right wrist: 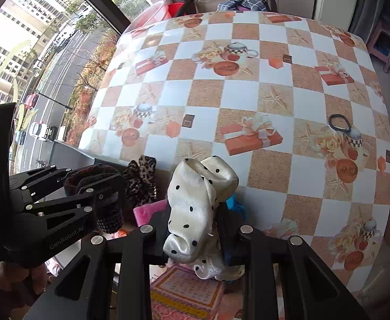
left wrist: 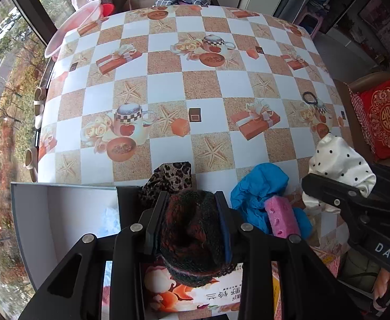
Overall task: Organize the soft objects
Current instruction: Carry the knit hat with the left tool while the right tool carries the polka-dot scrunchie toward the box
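The left gripper (left wrist: 192, 213) has its two pads pressed against the sides of a dark red-and-black knitted scrunchie (left wrist: 192, 237), which fills the narrow gap between them and bulges out below, hanging above a printed peach box (left wrist: 184, 290) at 6 o'clock in the left wrist view. The right gripper (right wrist: 195, 221) is likewise clamped on a cream satin scrunchie with black polka dots (right wrist: 197, 202), the fabric squeezed between the pads and spilling out above and below them. In the left wrist view, a leopard-print scrunchie (left wrist: 168, 178) lies just beyond the left fingertips at 12 o'clock, a crumpled blue glove (left wrist: 259, 189) sits at 2 o'clock of them, and a pink sponge (left wrist: 281, 218) rests against the glove's near side. An open grey box (left wrist: 61, 213) stands at 9 o'clock of the left gripper, with something pale and crinkled inside that is too unclear to name. All of this is at the near edge of a table covered by a checkered oilcloth (left wrist: 195, 80) printed with starfish, teapots and gift boxes. Farther out, at 2 o'clock in the right wrist view, a black hair tie (right wrist: 339, 122) lies alone on the cloth, well apart from the other things.
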`<state>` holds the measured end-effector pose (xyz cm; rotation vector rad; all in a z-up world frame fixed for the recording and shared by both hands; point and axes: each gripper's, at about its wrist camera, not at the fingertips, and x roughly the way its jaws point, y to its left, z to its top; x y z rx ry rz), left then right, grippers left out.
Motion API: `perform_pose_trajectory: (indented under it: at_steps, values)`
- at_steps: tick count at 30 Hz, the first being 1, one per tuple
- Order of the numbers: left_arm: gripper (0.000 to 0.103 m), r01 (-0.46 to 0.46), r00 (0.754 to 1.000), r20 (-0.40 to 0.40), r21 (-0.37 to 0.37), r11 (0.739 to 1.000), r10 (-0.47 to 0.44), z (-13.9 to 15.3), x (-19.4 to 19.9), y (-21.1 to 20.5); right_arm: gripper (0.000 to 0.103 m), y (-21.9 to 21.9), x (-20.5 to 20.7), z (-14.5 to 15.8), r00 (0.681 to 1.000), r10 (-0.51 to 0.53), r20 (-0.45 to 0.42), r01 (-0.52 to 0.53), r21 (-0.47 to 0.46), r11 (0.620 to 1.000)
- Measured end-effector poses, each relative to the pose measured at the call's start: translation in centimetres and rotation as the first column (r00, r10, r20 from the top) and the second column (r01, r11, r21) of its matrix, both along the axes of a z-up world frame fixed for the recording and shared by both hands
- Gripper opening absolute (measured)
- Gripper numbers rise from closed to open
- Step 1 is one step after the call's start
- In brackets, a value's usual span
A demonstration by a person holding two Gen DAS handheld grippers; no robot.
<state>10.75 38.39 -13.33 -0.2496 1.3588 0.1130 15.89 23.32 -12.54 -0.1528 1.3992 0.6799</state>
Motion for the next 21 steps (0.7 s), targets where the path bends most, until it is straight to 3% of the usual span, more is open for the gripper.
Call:
perform_pose_trajectory:
  at_steps: [12,21]
  values:
    - [0.036,-0.052,0.996,0.069,-0.068,0.996,0.057,3.9,-8.7,0.2,0.029,2.5,-7.8,4.3,0.997,0.079,0.010,-0.079,0.033,0.996]
    - [0.036,-0.090,0.990,0.097,-0.102,0.991,0.099,5.5,-15.5,0.8,0.029,2.1,-13.8,4.6,0.998,0.059,-0.034,-0.058,0.035,0.998]
